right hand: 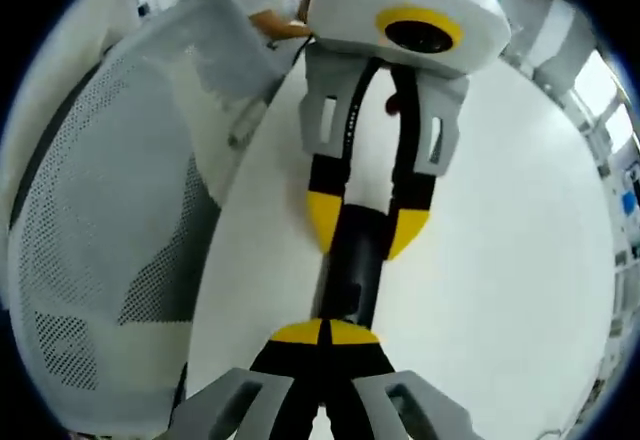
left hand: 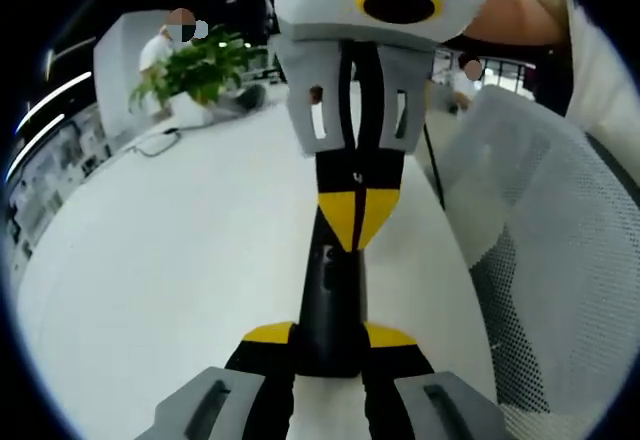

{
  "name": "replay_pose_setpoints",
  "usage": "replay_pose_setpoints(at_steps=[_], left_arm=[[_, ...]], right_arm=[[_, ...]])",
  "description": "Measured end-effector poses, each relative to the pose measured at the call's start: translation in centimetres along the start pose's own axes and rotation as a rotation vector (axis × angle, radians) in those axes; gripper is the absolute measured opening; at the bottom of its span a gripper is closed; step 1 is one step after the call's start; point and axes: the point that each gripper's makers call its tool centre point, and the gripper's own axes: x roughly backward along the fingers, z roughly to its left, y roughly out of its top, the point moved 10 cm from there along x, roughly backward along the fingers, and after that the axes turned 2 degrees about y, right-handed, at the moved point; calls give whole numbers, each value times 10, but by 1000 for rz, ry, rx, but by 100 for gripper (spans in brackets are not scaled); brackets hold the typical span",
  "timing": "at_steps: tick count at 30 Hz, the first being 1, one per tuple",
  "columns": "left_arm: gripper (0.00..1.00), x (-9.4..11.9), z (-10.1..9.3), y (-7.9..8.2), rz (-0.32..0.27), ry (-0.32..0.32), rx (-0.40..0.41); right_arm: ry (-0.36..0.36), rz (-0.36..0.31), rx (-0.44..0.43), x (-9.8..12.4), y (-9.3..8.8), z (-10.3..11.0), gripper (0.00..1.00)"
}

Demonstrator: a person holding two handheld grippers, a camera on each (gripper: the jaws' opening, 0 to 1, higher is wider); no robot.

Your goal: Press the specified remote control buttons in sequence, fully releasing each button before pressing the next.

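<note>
Black plastic, long and slim, the remote lies on a white table between two hand-held grippers that face each other along its length.

In the left gripper view, the left gripper rises from the bottom edge, its yellow-tipped jaws standing one on each side of the remote's near end and gripping it. The right gripper reaches in from the top, its jaws brought together into a yellow point that rests on the remote's upper face, nothing held between them. A hand holds that gripper from behind. A white mesh chair stands just beside the table on the right. At the far end of the table sit a leafy green plant and a thin dark cable, well apart from the remote.

In the right gripper view, the remote runs up the middle of the frame on the table. The right gripper has its yellow tips pressed together over the remote's near end. The left gripper comes down from the top, its two jaws straddling the remote's far end. The chair stands at the left.
</note>
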Motion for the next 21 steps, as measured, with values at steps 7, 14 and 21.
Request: replay_pose_setpoints(at_steps=[7, 14, 21], left_arm=[[24, 0, 0, 0, -2, -1, 0], [24, 0, 0, 0, -2, -1, 2], [24, 0, 0, 0, -3, 0, 3]], right_arm=[[-9, 3, 8, 0, 0, -2, 0], [-28, 33, 46, -3, 3, 2, 0], [-47, 51, 63, -4, 4, 4, 0]])
